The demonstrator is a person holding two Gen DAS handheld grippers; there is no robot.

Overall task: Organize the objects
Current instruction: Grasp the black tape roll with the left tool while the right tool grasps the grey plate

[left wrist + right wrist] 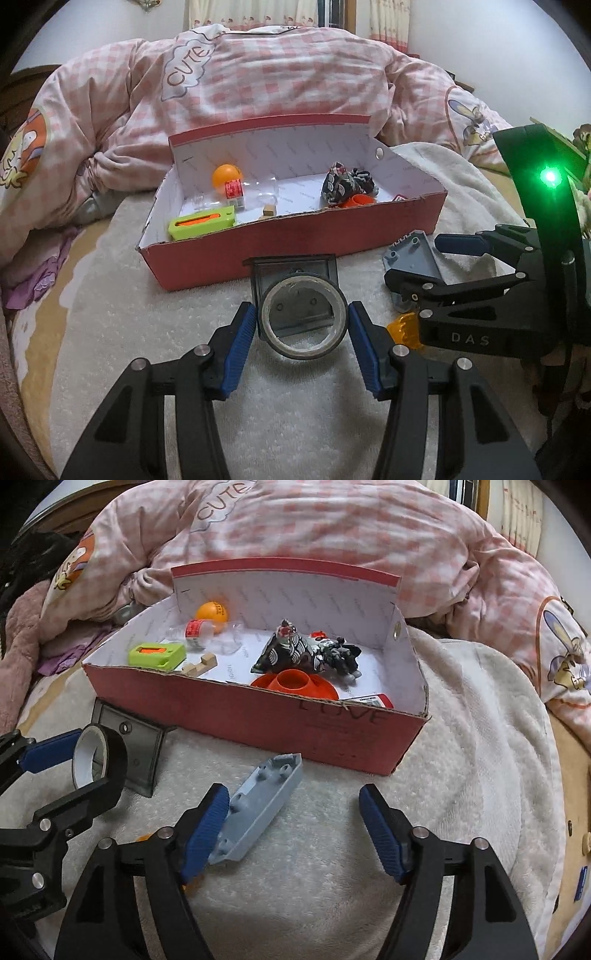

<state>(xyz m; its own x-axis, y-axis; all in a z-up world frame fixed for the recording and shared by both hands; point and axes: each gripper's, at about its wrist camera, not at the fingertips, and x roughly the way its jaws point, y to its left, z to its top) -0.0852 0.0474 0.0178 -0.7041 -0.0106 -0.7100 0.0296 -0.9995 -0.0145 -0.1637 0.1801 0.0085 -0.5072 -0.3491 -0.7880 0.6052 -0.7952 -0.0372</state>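
Note:
A black tape roll point(303, 316) stands between the blue pads of my left gripper point(302, 330), which is shut on it; it also shows in the right wrist view point(98, 758). Behind it lies a dark square plate point(293, 271). My right gripper point(293, 825) is open over the white towel, its left pad touching a grey plastic brick piece point(258, 806). An amber piece point(404, 330) lies beside it. The open red box point(258, 716) holds an orange ball point(211, 612), a green case point(157, 655), a patterned pouch point(291, 650) and an orange funnel point(295, 683).
A pink checked duvet point(277, 74) is heaped behind the box. The white towel point(461, 738) covers the bed under everything. A small wooden piece point(197, 666) and a red-labelled bottle point(195, 629) are also in the box.

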